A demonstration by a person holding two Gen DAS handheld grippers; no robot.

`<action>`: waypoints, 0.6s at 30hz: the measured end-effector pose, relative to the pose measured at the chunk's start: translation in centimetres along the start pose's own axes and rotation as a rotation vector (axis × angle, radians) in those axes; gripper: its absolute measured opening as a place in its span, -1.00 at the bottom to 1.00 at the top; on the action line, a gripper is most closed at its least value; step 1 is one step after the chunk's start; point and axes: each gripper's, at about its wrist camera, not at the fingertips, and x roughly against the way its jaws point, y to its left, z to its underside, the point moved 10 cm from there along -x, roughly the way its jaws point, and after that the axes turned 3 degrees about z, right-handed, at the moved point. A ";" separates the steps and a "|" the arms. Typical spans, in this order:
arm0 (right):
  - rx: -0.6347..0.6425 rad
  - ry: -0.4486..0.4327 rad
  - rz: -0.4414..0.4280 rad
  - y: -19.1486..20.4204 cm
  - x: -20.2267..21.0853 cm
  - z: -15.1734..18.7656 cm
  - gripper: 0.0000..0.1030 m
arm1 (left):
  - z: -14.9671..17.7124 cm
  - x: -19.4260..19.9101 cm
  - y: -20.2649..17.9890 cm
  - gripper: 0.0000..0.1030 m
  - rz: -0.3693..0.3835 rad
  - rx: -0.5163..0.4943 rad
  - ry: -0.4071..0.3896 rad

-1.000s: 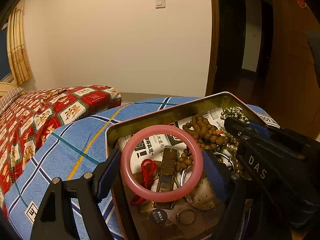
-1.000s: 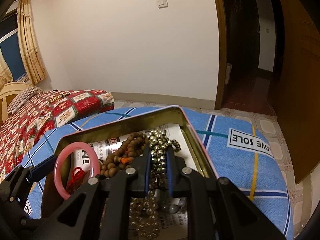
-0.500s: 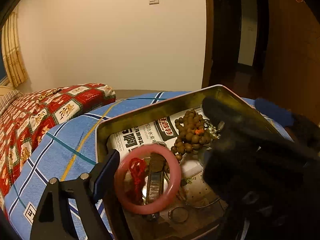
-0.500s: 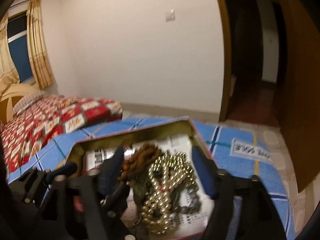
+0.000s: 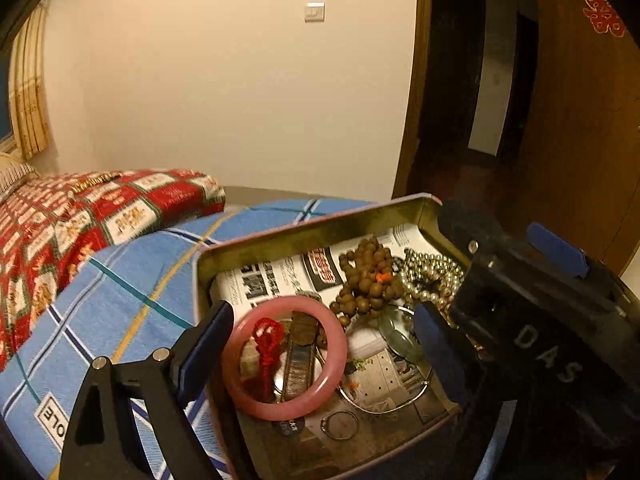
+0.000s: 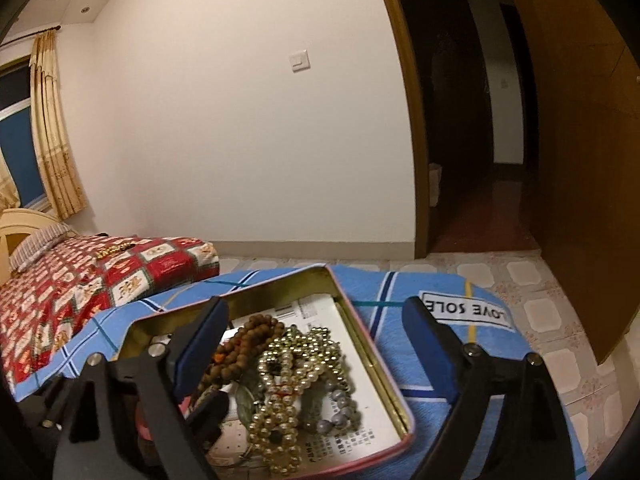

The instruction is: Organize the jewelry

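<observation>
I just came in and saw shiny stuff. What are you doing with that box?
Someone is sorting jewelry in a metal tin on a blue blanket. Both grippers are open and holding nothing. The left gripper sits around a pink bangle lying in the tin. The right gripper hovers over a heap of pearly beads beside brown wooden beads.

Left tongs (image 5: 320,340) spread wide, blue-padded fingers (image 5: 208,344) well apart and angled downward, right tongs (image 6: 316,356) likewise spread wide, nothing between their fingers (image 6: 428,352), right tongs' black body just right of the left tongs
</observation>
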 end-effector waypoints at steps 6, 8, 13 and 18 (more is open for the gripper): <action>-0.007 -0.098 0.063 -1.0 2.2 -0.6 0.83 | 0.2 3.0 1.1 0.78 -0.125 -0.070 -0.108; 0.000 -0.121 0.081 -1.2 3.1 -0.6 0.84 | 0.4 4.0 1.5 0.78 -0.141 -0.064 -0.134; 0.050 -0.153 0.122 -0.9 5.5 0.1 0.92 | 1.4 5.8 2.3 0.78 -0.127 -0.006 -0.152; 0.064 -0.175 0.147 -0.8 7.6 0.9 0.96 | 2.2 7.4 3.2 0.78 -0.147 0.025 -0.182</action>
